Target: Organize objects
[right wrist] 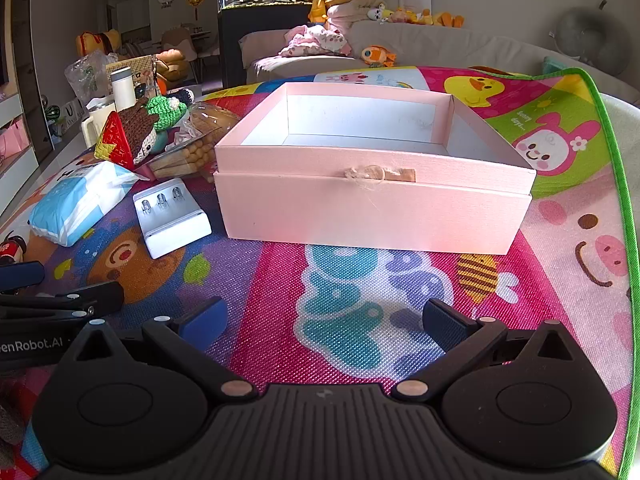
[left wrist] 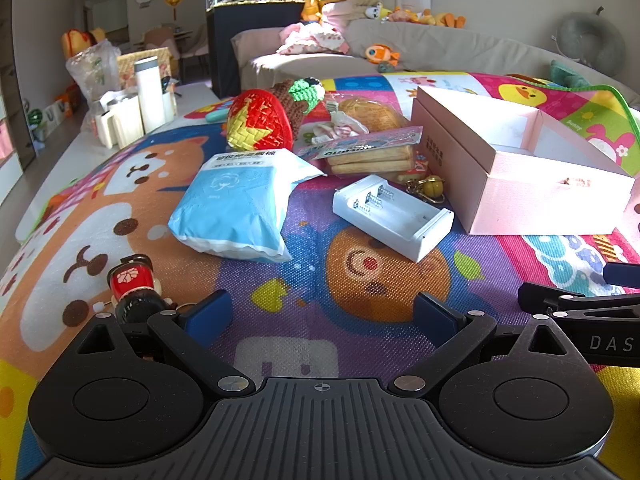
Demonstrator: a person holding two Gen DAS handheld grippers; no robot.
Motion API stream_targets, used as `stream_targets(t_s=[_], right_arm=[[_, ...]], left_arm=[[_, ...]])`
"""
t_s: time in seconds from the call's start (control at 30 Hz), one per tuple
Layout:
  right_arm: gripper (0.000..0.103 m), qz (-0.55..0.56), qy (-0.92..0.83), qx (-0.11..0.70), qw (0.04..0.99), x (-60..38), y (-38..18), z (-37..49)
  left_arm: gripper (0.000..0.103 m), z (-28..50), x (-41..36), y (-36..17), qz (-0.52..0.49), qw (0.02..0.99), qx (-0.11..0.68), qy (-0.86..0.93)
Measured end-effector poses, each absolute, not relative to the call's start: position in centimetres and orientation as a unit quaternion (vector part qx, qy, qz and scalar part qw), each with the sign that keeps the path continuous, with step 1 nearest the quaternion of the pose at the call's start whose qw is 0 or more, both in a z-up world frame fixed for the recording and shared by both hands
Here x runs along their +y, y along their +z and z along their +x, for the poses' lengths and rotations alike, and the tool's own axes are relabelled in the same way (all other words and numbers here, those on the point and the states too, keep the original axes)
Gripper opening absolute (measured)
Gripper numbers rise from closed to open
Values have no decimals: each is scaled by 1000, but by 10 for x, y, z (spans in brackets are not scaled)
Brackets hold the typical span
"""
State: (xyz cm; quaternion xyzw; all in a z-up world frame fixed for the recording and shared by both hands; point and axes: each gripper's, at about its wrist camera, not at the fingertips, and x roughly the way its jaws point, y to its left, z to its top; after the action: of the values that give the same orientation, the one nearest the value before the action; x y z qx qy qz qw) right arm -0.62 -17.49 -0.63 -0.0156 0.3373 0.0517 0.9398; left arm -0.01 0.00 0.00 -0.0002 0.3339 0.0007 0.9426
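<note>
An open pink box (right wrist: 372, 184) sits on the colourful play mat, empty inside; it also shows at the right of the left wrist view (left wrist: 520, 176). Left of it lie a white battery holder (left wrist: 392, 216) (right wrist: 172, 216), a blue tissue pack (left wrist: 236, 204) (right wrist: 76, 204), a red woven pouch (left wrist: 260, 120) (right wrist: 116, 140), a crocheted toy (left wrist: 300, 96) (right wrist: 160, 116), biscuit packs (left wrist: 368, 156) (right wrist: 188, 152) and a small red figurine (left wrist: 134, 284). My left gripper (left wrist: 324, 316) is open above the mat, in front of the battery holder. My right gripper (right wrist: 324, 320) is open in front of the box.
A yellow keychain charm (left wrist: 430, 188) lies beside the box. A white flask (left wrist: 150, 92) and cups stand at the mat's far left. A sofa (right wrist: 440, 48) with plush toys lies behind. The mat's green edge (right wrist: 616, 184) runs along the right.
</note>
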Motion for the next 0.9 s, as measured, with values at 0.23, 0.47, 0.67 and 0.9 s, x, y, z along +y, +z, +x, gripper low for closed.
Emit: stream_targets(t_s=[0.23, 0.47, 0.67, 0.9], right_arm=[[103, -15, 52, 337, 940, -175, -6, -6], [103, -15, 52, 337, 940, -175, -6, -6], [103, -15, 53, 337, 940, -174, -7, -5], [103, -14, 53, 337, 940, -175, -7, -5]], left_arm=[[100, 0, 0, 0, 1, 942, 334, 1], [100, -4, -2, 0, 7, 942, 334, 5], [100, -6, -2, 0, 9, 943, 334, 7], [100, -6, -2, 0, 9, 943, 334, 8]])
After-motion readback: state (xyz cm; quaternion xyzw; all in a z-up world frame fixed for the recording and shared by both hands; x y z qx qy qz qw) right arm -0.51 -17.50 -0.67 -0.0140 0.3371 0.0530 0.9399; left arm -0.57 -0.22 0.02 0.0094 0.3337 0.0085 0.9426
